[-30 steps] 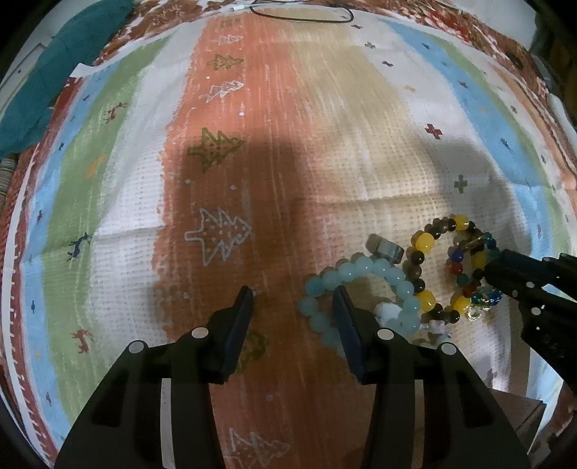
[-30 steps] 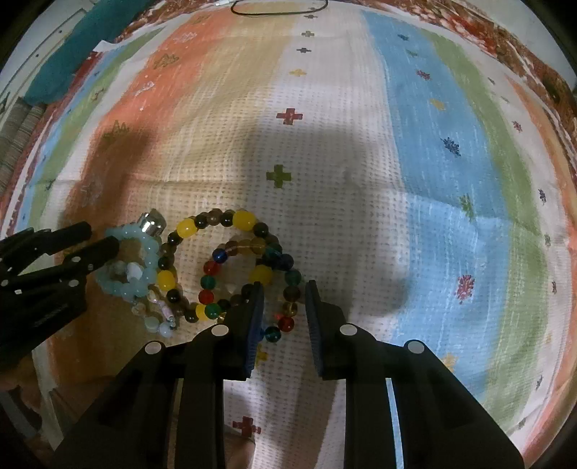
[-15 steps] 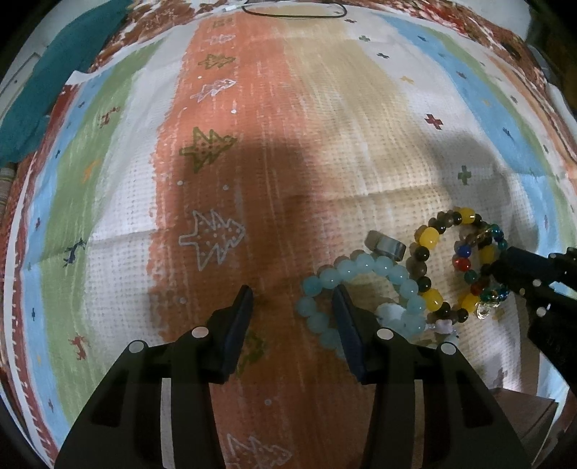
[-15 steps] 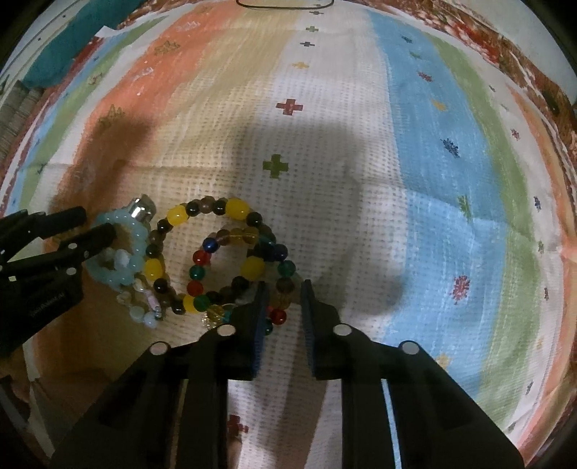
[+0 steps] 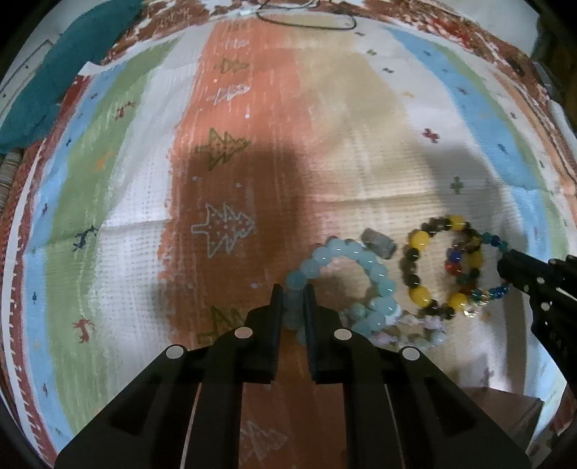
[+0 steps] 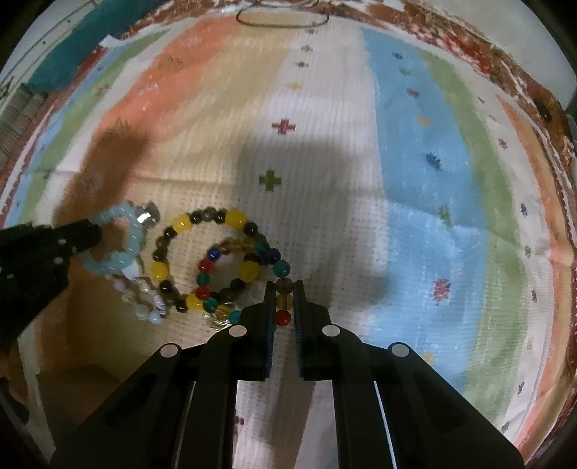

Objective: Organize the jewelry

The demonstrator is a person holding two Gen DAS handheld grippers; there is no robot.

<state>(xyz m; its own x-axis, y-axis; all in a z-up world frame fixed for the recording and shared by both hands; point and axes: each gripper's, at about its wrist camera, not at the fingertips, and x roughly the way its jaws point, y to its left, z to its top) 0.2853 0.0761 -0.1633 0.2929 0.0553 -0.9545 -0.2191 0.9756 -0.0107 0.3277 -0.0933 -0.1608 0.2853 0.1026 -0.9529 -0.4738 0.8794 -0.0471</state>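
Observation:
Several bead bracelets lie overlapped on a striped cloth (image 5: 324,144). My left gripper (image 5: 291,294) is shut on the light blue bead bracelet (image 5: 378,270), which also shows in the right wrist view (image 6: 122,252). My right gripper (image 6: 283,288) is shut on the multicolour bead bracelet (image 6: 281,268), whose beads sit between the fingers; it also shows in the left wrist view (image 5: 465,274). A yellow and dark bead bracelet (image 6: 180,223) lies between them, also seen in the left wrist view (image 5: 418,240). A pale pink and white bracelet (image 6: 144,306) lies under the blue one.
A grey metal clasp bead (image 5: 378,243) rests by the blue bracelet. A thin black cord loop (image 6: 281,16) lies at the cloth's far edge. A teal fabric (image 5: 54,72) lies at the far left. The table's near edge and a dark gap (image 6: 72,378) are close below the bracelets.
The left gripper has closed on the light blue bracelet. The right gripper has closed tighter on the multicolour bracelet. Both have moved slightly forward.

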